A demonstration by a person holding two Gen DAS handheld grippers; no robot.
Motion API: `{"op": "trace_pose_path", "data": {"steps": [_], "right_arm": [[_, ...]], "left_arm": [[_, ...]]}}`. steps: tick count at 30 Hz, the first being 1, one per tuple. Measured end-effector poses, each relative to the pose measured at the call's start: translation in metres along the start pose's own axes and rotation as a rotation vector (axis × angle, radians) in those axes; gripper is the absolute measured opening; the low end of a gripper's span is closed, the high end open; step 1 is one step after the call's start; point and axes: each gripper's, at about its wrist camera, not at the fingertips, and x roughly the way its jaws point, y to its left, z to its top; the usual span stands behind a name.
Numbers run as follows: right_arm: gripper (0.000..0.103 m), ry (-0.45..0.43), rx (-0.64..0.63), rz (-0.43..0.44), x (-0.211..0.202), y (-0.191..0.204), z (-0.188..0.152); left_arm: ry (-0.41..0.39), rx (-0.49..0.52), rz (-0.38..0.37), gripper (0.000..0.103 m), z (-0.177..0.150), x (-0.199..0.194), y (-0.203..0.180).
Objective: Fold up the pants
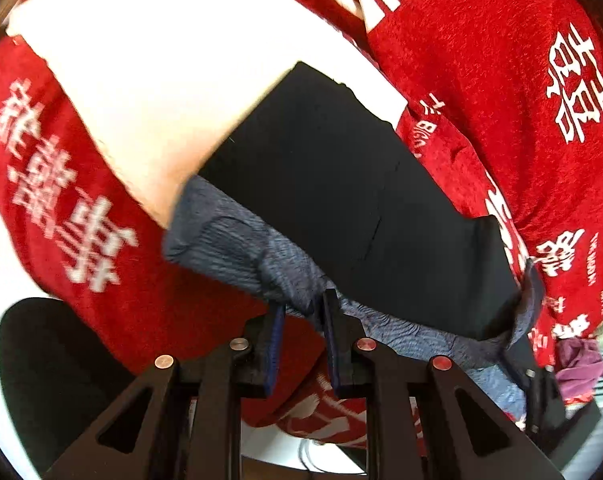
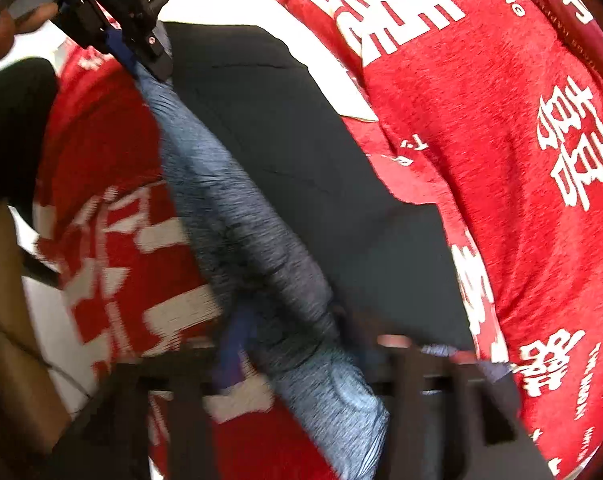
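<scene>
The pants (image 1: pixel 341 208) are black with a heathered blue-grey waistband (image 1: pixel 237 244) and hang lifted over a red blanket (image 1: pixel 501 80). My left gripper (image 1: pixel 303 308) is shut on the waistband's edge. The right gripper (image 1: pixel 521 368) shows at the lower right of the left wrist view, pinching the other end of the waistband. In the right wrist view the pants (image 2: pixel 285 152) stretch from my blurred right gripper (image 2: pixel 297 356), shut on the waistband (image 2: pixel 261 248), up to the left gripper (image 2: pixel 137 60) at the top left.
The red blanket (image 2: pixel 501 140) with white characters covers the surface. A white cloth (image 1: pixel 161 60) lies on it behind the pants. A black rounded object (image 1: pixel 49 360) sits at the lower left. Purple fabric (image 1: pixel 581 364) lies at the far right.
</scene>
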Motion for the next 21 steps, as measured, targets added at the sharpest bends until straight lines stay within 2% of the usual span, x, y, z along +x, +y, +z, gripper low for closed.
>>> {"op": "trace_pose_path", "data": {"steps": [4, 8, 12, 16, 17, 18, 19, 20, 21], "right_arm": [[0.075, -0.068, 0.048, 0.098, -0.034, -0.008, -0.001], [0.079, -0.134, 0.273, 0.173, -0.05, -0.053, 0.006], [0.082, -0.161, 0.548, 0.24, -0.035, -0.099, 0.013], [0.082, -0.084, 0.667, 0.255, 0.004, -0.107, 0.019], [0.082, -0.049, 0.68, 0.247, 0.015, -0.105, 0.018], [0.082, -0.003, 0.687, 0.232, 0.028, -0.101, 0.015], [0.082, 0.031, 0.689, 0.219, 0.035, -0.099, 0.011], [0.082, 0.071, 0.696, 0.206, 0.043, -0.098, 0.005], [0.081, 0.105, 0.706, 0.197, 0.05, -0.097, -0.003]], "left_arm": [[-0.058, 0.077, 0.097, 0.02, -0.001, -0.021, -0.009], [-0.093, 0.1, 0.099, 0.02, 0.0, -0.04, -0.013], [-0.098, 0.097, 0.045, 0.02, 0.008, -0.042, -0.031], [-0.066, 0.191, 0.058, 0.021, 0.015, -0.009, -0.068], [-0.047, 0.222, 0.074, 0.029, 0.016, 0.002, -0.075], [-0.015, 0.259, 0.102, 0.065, 0.016, 0.019, -0.081], [-0.002, 0.266, 0.135, 0.085, 0.016, 0.029, -0.082], [-0.008, 0.262, 0.178, 0.099, 0.016, 0.039, -0.079], [-0.018, 0.256, 0.233, 0.099, 0.015, 0.049, -0.075]]}}
